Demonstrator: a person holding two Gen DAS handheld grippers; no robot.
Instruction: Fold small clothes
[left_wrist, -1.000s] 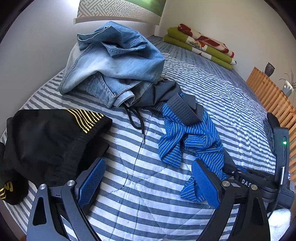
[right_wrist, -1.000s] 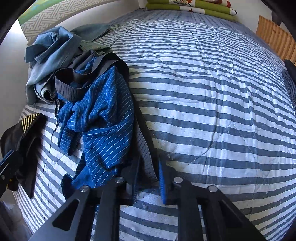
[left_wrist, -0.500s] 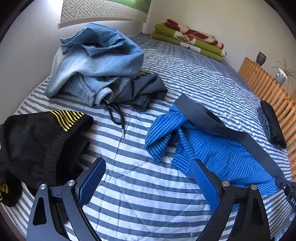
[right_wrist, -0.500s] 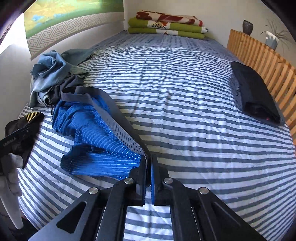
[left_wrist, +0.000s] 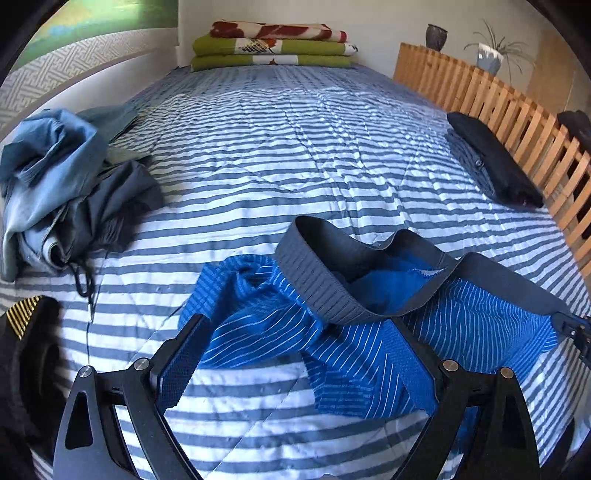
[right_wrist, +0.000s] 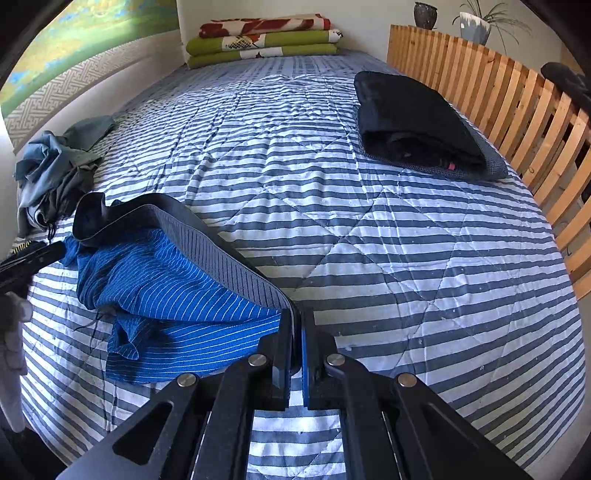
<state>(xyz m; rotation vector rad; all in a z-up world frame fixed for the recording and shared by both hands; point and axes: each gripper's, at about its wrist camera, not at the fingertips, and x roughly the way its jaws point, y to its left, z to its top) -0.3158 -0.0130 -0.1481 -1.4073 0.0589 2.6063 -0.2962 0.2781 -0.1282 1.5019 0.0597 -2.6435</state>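
The right gripper (right_wrist: 296, 325) has its two blue-padded jaws pressed together on the grey elastic waistband (right_wrist: 229, 258) of a pair of blue pinstriped underwear (right_wrist: 173, 295), pinching the band at its near end. From that grip the waistband runs up and to the left across the bedspread, and the blue cloth hangs and bunches below it, resting rumpled on the bed. The left gripper (left_wrist: 295, 354) has its jaws spread wide apart, holding nothing; it hovers over the same garment, with the blue fabric lying between and beyond its two fingers and the open loop of the waistband just ahead of them. At the far right edge of the left wrist view, the tip of the right gripper can be seen at the corner of the garment. The underwear lies near the foot of a bed covered by a quilted bedspread (right_wrist: 369, 240) with grey and white stripes. To the left sits a loose heap of denim and dark clothes (left_wrist: 62, 192), and at the lower left edge a black garment with yellow stripes (left_wrist: 26, 332). On the right side of the bed, beside a wooden slatted rail (right_wrist: 517, 122), lies a folded stack of dark clothes (right_wrist: 413, 122). At the far end of the bed rests a folded green and red blanket (left_wrist: 273, 48). Two pots (left_wrist: 489, 61), one with a plant, stand behind the rail.
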